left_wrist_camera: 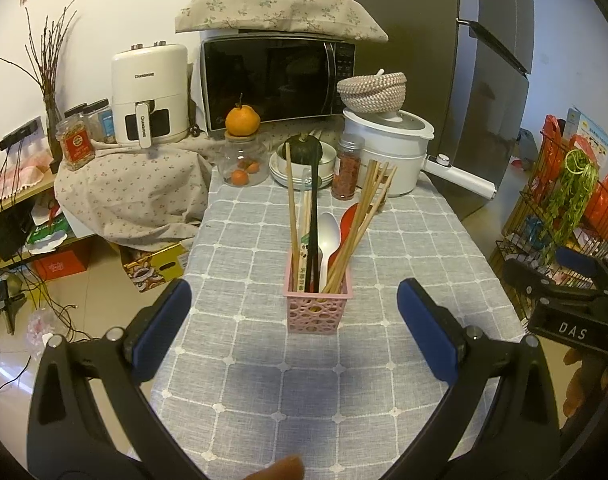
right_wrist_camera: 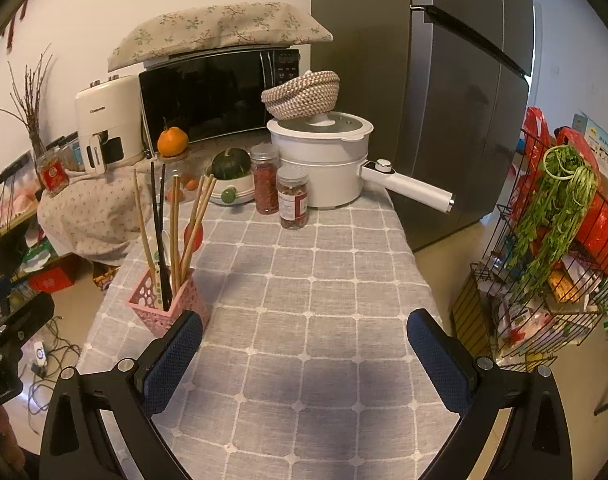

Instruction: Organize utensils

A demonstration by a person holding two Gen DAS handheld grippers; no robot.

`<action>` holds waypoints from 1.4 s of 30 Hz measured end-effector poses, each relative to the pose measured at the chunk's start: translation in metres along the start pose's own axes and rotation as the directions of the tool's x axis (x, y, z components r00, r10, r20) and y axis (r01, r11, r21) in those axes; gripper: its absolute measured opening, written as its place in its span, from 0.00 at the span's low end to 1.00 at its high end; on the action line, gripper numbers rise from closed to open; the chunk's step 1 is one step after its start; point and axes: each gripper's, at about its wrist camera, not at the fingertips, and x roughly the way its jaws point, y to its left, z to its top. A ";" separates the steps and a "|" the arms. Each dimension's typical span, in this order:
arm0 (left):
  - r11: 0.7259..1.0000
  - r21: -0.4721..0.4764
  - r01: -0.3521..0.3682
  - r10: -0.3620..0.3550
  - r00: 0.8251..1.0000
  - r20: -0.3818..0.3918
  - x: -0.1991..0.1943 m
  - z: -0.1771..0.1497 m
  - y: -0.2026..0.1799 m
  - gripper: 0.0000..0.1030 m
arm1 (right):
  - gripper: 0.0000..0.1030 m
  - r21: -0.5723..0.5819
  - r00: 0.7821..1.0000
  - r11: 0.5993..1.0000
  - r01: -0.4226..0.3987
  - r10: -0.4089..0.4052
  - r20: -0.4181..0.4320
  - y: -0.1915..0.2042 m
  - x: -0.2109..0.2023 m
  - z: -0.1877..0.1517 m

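A pink perforated basket (left_wrist_camera: 317,308) stands upright on the grey checked tablecloth (left_wrist_camera: 264,384). It holds several wooden chopsticks (left_wrist_camera: 364,216), black chopsticks (left_wrist_camera: 313,216), a white spoon (left_wrist_camera: 328,236) and a red spoon (left_wrist_camera: 347,224). My left gripper (left_wrist_camera: 294,320) is open and empty, just in front of the basket. In the right wrist view the basket (right_wrist_camera: 166,304) stands to the left, beside the left fingertip. My right gripper (right_wrist_camera: 304,348) is open and empty over bare cloth (right_wrist_camera: 324,300).
At the table's far end stand a white electric pot (right_wrist_camera: 324,160) with a long handle, two spice jars (right_wrist_camera: 292,200), a bowl with a green squash (right_wrist_camera: 230,168) and a glass jar with an orange (left_wrist_camera: 242,152). A wire rack (right_wrist_camera: 552,248) stands to the right.
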 end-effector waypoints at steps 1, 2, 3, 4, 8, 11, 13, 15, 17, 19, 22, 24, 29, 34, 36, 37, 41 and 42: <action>1.000 0.000 0.000 0.000 1.000 -0.001 0.000 0.000 0.000 0.99 | 1.00 -0.001 1.000 1.000 0.001 -0.001 0.000 0.000 0.000 0.000; 1.000 0.000 0.000 0.000 1.000 -0.001 0.000 0.000 0.000 0.99 | 1.00 -0.001 1.000 1.000 0.002 -0.002 0.000 0.000 0.000 0.000; 1.000 -0.001 -0.001 0.001 1.000 -0.002 0.000 0.000 0.000 0.99 | 1.00 0.000 1.000 1.000 0.002 -0.002 -0.001 0.000 0.000 0.000; 1.000 -0.001 -0.001 0.001 1.000 -0.001 0.000 0.000 0.000 0.99 | 1.00 0.000 1.000 1.000 0.001 -0.001 -0.001 0.000 0.000 0.000; 1.000 0.000 -0.001 0.001 1.000 0.000 0.000 0.000 -0.001 0.99 | 1.00 -0.001 1.000 1.000 0.002 -0.002 0.001 0.000 0.000 0.000; 1.000 0.002 -0.002 0.002 1.000 -0.001 0.001 0.000 -0.001 0.99 | 1.00 0.001 1.000 1.000 0.000 0.000 -0.002 0.000 0.000 0.000; 1.000 0.003 -0.002 0.002 1.000 -0.002 0.001 0.000 -0.001 0.99 | 1.00 0.001 1.000 1.000 0.000 0.000 -0.002 0.000 0.000 0.000; 1.000 0.004 -0.001 0.001 1.000 -0.003 0.001 0.000 -0.001 0.99 | 1.00 0.001 1.000 1.000 0.000 0.000 -0.002 0.000 0.000 0.000; 1.000 0.005 -0.001 0.001 1.000 -0.002 0.001 -0.001 -0.001 0.99 | 1.00 0.001 1.000 1.000 -0.001 0.001 -0.003 0.001 0.000 0.000; 1.000 0.005 0.000 0.000 1.000 -0.003 0.001 -0.001 -0.001 0.99 | 1.00 0.002 1.000 1.000 -0.001 0.001 -0.004 0.001 0.000 0.000; 1.000 0.005 -0.001 0.001 1.000 -0.004 0.001 -0.001 -0.001 0.99 | 1.00 0.003 1.000 1.000 -0.002 0.002 -0.006 0.001 0.001 -0.001; 1.000 0.005 -0.001 0.001 1.000 -0.004 0.001 -0.001 -0.002 0.99 | 1.00 0.005 1.000 1.000 -0.003 0.003 -0.009 0.001 0.001 -0.002; 1.000 0.005 0.000 0.000 1.000 -0.002 0.001 -0.001 -0.002 0.99 | 1.00 0.008 1.000 1.000 -0.002 0.002 -0.011 0.001 0.002 -0.002; 1.000 0.005 0.000 0.000 1.000 -0.003 0.001 -0.001 -0.002 0.99 | 1.00 0.009 1.000 1.000 -0.002 0.002 -0.012 0.001 0.002 -0.003; 1.000 0.009 0.001 -0.001 1.000 -0.002 0.001 -0.001 -0.003 0.99 | 1.00 0.009 1.000 1.000 -0.003 0.003 -0.013 0.001 0.002 -0.003; 1.000 0.008 0.001 -0.001 1.000 -0.003 0.001 -0.001 -0.002 0.99 | 1.00 0.008 1.000 1.000 -0.003 0.003 -0.013 0.001 0.002 -0.003; 1.000 0.015 0.005 -0.005 1.000 -0.005 0.002 -0.001 -0.004 0.99 | 1.00 0.010 1.000 1.000 -0.005 0.005 -0.015 0.000 0.002 -0.003; 1.000 0.015 0.006 -0.006 1.000 -0.006 0.002 -0.001 -0.004 0.99 | 1.00 0.009 1.000 1.000 -0.004 0.004 -0.015 0.000 0.002 -0.003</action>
